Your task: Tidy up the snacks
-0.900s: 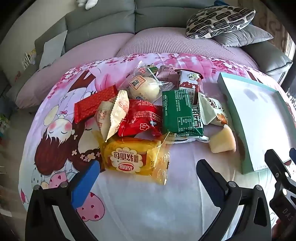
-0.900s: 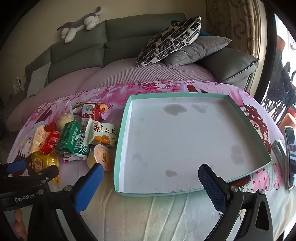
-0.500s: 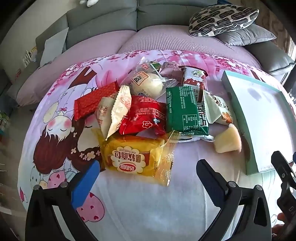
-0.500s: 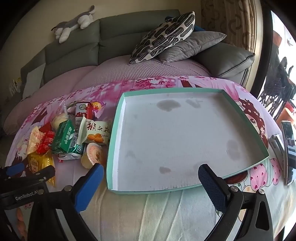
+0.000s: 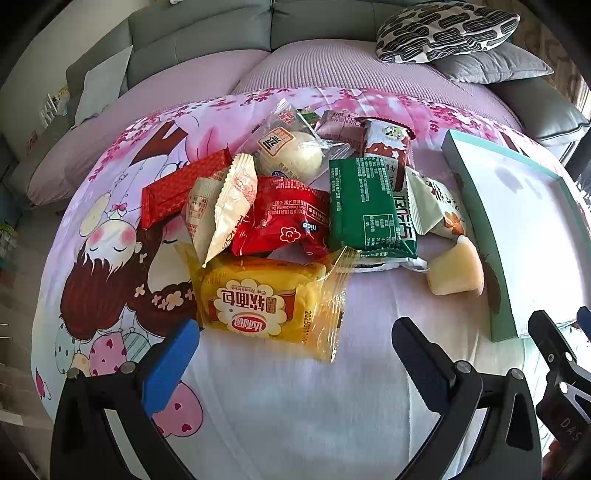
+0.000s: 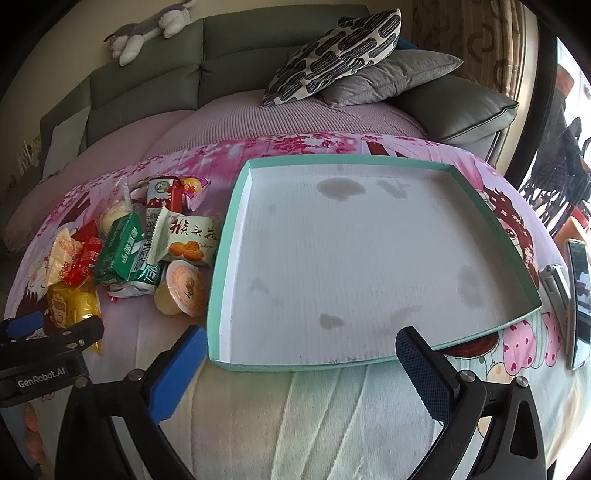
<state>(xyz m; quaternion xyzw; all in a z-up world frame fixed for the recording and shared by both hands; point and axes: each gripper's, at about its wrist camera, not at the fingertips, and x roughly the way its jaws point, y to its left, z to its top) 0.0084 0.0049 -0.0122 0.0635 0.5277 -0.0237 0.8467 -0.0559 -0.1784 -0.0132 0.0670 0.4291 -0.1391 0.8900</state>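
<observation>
A heap of snack packs lies on the pink cartoon cloth. Nearest to my left gripper point(image 5: 291, 343) is a yellow bread pack point(image 5: 266, 299), just beyond its open, empty jaws. Behind it lie a red pack point(image 5: 284, 218), a green pack point(image 5: 364, 203), a long red wafer bar point(image 5: 181, 186), a wrapped white bun point(image 5: 290, 155) and a jelly cup point(image 5: 456, 271). To the right sits a shallow teal-rimmed tray point(image 6: 236, 218), bare inside. My right gripper point(image 6: 299, 354) hangs open over the tray's near edge, holding nothing. The green pack point(image 6: 123, 251) and jelly cup point(image 6: 183, 291) show left of the tray.
A grey sofa point(image 6: 221, 48) with a patterned cushion point(image 6: 332, 55) and a grey pillow point(image 6: 399, 74) stands behind. A plush toy point(image 6: 147, 27) lies on the sofa back. A phone point(image 6: 580, 295) rests at the cloth's right edge. The cloth drops away at the near edge.
Both views have closed in slightly: the snack heap and the tray look larger and nearer. The tray has drifted left in the right wrist view. Both grippers stay open.
</observation>
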